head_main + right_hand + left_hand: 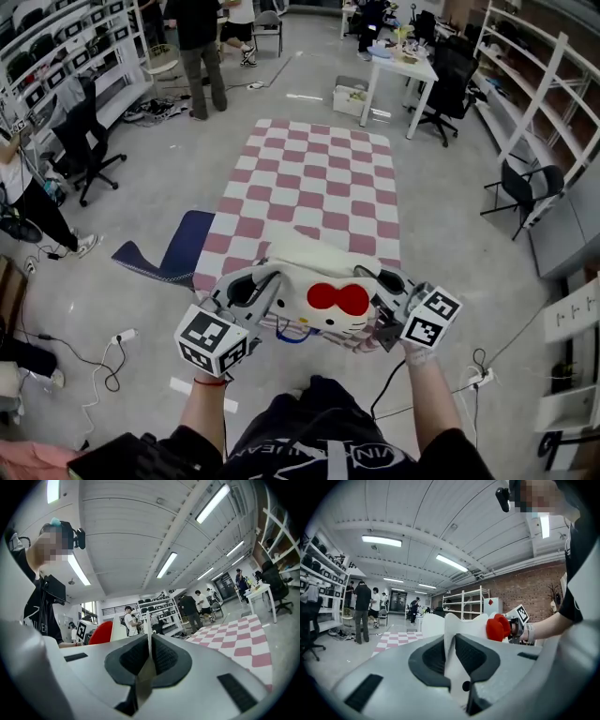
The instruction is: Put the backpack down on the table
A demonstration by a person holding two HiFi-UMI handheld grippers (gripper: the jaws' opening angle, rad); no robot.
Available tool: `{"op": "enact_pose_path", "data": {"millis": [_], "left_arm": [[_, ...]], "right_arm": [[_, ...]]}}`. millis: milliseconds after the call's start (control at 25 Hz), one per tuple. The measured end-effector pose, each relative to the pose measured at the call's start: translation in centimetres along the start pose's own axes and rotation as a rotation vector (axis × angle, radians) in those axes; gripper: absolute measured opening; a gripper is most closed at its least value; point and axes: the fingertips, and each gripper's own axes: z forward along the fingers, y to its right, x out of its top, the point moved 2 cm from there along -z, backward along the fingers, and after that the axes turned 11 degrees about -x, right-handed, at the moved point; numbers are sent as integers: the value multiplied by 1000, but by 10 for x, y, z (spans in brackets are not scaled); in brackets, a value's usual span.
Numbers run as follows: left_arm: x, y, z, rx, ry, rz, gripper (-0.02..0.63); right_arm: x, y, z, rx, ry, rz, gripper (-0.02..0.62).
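- We hold the white backpack (323, 281) between our 2 grippers, at the near edge of the checked counter (319, 178).
- The left gripper (449, 641) has its jaws clamped on the backpack's white edge.
- The right gripper (149, 656) has its jaws pinching a thin white fold of it.

Left gripper (272, 279) and right gripper (373, 278) are grey (black-and-white marker cubes (211, 339)).
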Motion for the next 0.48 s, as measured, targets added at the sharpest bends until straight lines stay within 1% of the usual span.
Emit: {"op": "enact_pose_path", "data": {"millis": [120, 200, 360, 480], "left_arm": [[4, 12, 29, -1, 42, 5, 49], [7, 10, 46, 5, 52, 6, 49], [17, -17, 67, 24, 56, 0, 49], [16, -39, 75, 39, 54, -1, 49]], "right_arm": [[10, 27, -17, 6, 17, -19, 11], [17, 43, -17, 9, 18, -28, 11], [27, 69, 9, 17, 9, -20, 11], [25, 84, 31, 30, 2, -22, 11]]}}
